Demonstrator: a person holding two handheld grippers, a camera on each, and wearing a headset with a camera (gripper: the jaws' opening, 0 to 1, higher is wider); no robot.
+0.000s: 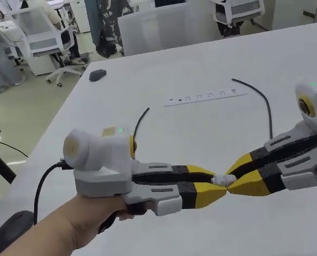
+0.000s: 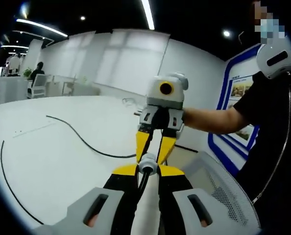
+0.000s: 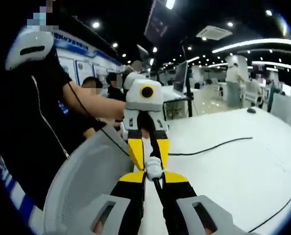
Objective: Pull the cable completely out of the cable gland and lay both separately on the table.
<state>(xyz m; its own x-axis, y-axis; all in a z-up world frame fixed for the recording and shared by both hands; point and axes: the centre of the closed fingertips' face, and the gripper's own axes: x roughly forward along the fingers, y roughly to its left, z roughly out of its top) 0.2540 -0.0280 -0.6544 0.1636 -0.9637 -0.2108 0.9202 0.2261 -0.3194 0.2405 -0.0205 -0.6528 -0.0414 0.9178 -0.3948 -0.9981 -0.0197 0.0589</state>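
Head view — left hand-held gripper (image 1: 217, 184) clamps cable gland (image 1: 221, 180), right hand-held gripper (image 1: 235, 178) clamps cable (image 3: 157, 184)

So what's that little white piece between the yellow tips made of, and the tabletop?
The cable gland looks like moulded plastic: off-white, smooth, faintly glossy, though too small to be sure. The table looks like white laminate or painted board, smooth with a soft sheen; its core is hidden.
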